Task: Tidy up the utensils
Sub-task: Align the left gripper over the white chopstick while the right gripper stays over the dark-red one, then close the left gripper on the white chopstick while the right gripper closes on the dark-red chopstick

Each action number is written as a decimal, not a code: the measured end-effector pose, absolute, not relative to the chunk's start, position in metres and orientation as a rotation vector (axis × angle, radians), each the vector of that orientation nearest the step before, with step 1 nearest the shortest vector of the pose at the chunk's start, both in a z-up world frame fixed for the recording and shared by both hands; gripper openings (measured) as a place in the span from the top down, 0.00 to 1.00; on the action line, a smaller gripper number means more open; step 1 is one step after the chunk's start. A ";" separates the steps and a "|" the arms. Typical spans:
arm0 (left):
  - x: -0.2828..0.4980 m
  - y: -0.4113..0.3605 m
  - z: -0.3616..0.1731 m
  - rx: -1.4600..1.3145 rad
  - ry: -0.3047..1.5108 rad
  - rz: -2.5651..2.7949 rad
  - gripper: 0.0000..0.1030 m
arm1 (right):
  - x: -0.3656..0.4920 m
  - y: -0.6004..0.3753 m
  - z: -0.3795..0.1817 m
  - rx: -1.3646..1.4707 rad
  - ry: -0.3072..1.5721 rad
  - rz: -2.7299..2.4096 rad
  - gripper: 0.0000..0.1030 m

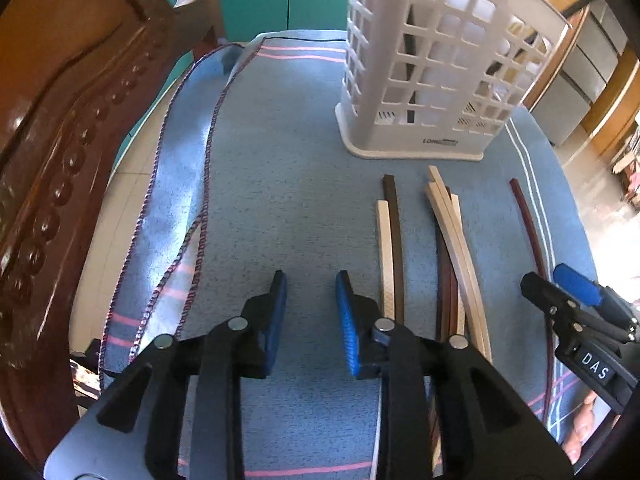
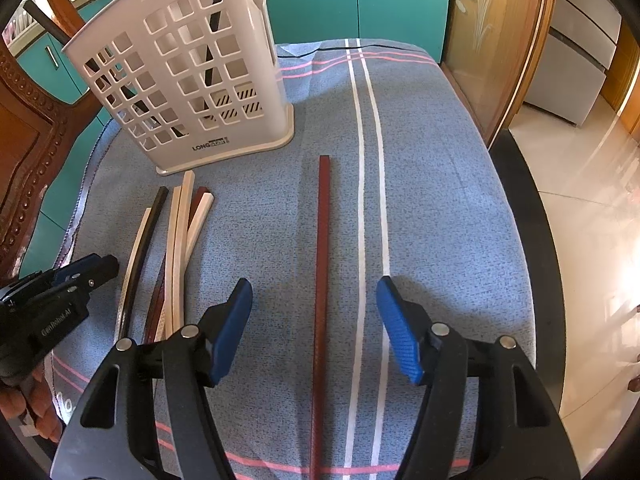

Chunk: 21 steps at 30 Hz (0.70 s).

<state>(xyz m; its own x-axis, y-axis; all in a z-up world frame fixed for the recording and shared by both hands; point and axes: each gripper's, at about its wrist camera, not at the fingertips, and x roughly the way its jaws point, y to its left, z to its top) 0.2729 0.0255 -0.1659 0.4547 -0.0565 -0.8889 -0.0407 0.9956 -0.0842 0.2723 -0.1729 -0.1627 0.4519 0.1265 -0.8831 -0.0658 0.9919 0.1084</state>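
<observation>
The white plastic lattice utensil holder [image 2: 188,76] stands upright at the far side of the blue cloth-covered table [image 2: 432,208], and at least one or two dark sticks [image 2: 212,32] already lean inside it, so the sorting seems under way but far from finished. Most pieces lie flat on the cloth: a loose bundle of cream, black and reddish-brown chopstick-like sticks [image 2: 176,248] just in front of the holder, and a single dark red stick [image 2: 322,264] lying apart to their right.

The right gripper [image 2: 316,320] points steeply down with its blue pads spread wide, straddling the single red stick without touching it. The left gripper [image 1: 310,312] also tilts down over bare cloth beside the bundle, its jaws partly apart and nothing between them.
</observation>
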 end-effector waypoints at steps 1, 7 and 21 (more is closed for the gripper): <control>0.274 0.027 -0.166 -0.107 1.099 -0.015 0.65 | 0.273 -0.173 -0.163 0.064 1.096 0.119 0.38; 0.268 0.008 -0.160 -0.083 1.085 -0.099 0.59 | 0.276 -0.181 -0.162 0.086 1.096 0.118 0.38; 0.264 0.015 -0.153 -0.088 1.049 -0.061 0.88 | 0.278 -0.186 -0.163 0.088 1.103 0.126 0.38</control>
